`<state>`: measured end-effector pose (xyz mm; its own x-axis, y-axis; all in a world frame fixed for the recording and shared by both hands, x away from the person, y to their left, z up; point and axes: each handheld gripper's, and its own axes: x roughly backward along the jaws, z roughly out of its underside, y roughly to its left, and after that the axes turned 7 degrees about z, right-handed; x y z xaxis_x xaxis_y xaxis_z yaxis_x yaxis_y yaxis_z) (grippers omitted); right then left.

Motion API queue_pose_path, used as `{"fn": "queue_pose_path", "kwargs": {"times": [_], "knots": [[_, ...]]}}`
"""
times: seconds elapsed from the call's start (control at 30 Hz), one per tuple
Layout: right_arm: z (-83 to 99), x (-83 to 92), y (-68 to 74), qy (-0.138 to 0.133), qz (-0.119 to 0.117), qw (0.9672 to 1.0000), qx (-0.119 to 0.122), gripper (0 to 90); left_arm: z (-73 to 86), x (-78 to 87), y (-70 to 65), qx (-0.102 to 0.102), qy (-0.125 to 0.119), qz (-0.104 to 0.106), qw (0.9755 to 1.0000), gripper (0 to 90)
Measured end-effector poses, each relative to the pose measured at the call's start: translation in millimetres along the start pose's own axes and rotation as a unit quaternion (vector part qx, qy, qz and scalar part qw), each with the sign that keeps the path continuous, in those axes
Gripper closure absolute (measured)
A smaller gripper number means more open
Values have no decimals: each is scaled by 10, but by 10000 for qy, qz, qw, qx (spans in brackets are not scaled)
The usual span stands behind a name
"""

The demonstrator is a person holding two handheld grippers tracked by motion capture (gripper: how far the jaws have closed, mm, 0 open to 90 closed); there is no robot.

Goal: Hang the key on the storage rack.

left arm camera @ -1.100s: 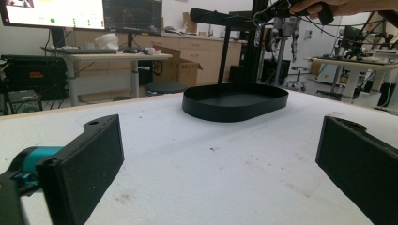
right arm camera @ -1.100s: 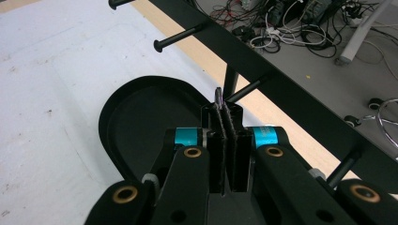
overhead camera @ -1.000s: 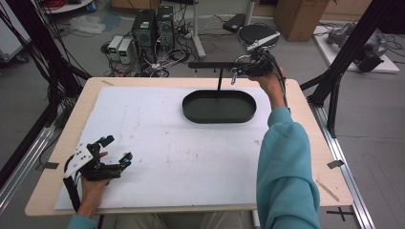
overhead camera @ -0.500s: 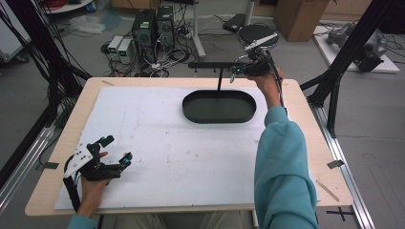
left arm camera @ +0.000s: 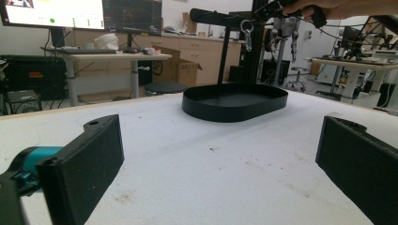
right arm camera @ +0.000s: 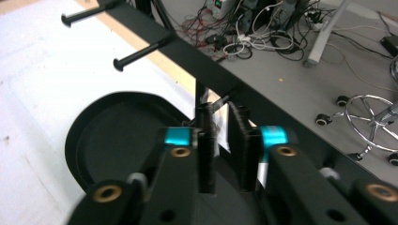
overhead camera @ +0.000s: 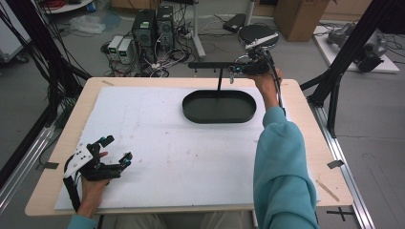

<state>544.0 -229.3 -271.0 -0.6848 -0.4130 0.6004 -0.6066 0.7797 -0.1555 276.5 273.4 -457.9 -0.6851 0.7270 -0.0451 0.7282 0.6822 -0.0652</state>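
A wide counter (overhead camera: pixel 143 90) covered by a white mat (overhead camera: pixel 157 143) carries a black oval tray (overhead camera: pixel 219 106) toward its far right side, from which a thin post rises to a horizontal black rack bar (overhead camera: pixel 210 64) fitted with pegs. At the bar's right end, a person's outstretched arm brings the right hand-held gripper (overhead camera: pixel 241 69) up to a small silver carabiner (left arm camera: pixel 247 33) that dangles from one of the pegs, above the tray. The right gripper view looks along that tool's jaws, drawn close with only a narrow gap, the metal clip sitting in or just behind that gap; whether they already pinch it cannot be told. The step in hand appears to be either hanging the clip on its peg or taking it off. The next move likely calls for a fine, steady slide along the peg's axis, keeping the clip's loop from snagging on the peg's knobbed tip. Near the counter's front left corner, the left hand-held gripper (overhead camera: pixel 114 155) rests on the mat, jaws spread wide and empty.
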Motion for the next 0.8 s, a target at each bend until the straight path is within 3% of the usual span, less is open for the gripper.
{"fn": "queue_pose_path", "kwargs": {"times": [0.07, 0.2, 0.3, 0.43, 0.5, 0.6, 0.67, 0.8], "knots": [[-2, 26, 15, 37, 11, 10000, -64, 665, 0, 1, 3, 15, -19, -23, 10000, 17], [-15, 81, 69, -194, -230, 9989, -366, 253, 0, 2, 5, 23, -32, -23, 10000, 17], [-27, 177, 152, -446, -183, 9970, -607, 16, 0, 3, 3, 17, -34, -35, 10000, 17], [49, 411, 269, -1090, -402, 9898, -826, 7, -1, 6, 10, 38, -30, -64, 10000, 17], [114, 506, 325, -1060, -419, 9911, -687, 7, -1, 5, 9, 38, -34, -67, 10000, 17], [272, 685, 421, -1225, -494, 9900, -500, 7, 0, 5, 6, 29, -25, -63, 10000, 17], [386, 798, 473, -1356, -561, 9881, -468, 7, -1, 4, 4, 18, -21, -71, 10000, 17], [779, 1021, 595, -1800, -552, 9816, -316, 7, -2, 4, 10, 64, -31, -96, 9999, 17]]}}
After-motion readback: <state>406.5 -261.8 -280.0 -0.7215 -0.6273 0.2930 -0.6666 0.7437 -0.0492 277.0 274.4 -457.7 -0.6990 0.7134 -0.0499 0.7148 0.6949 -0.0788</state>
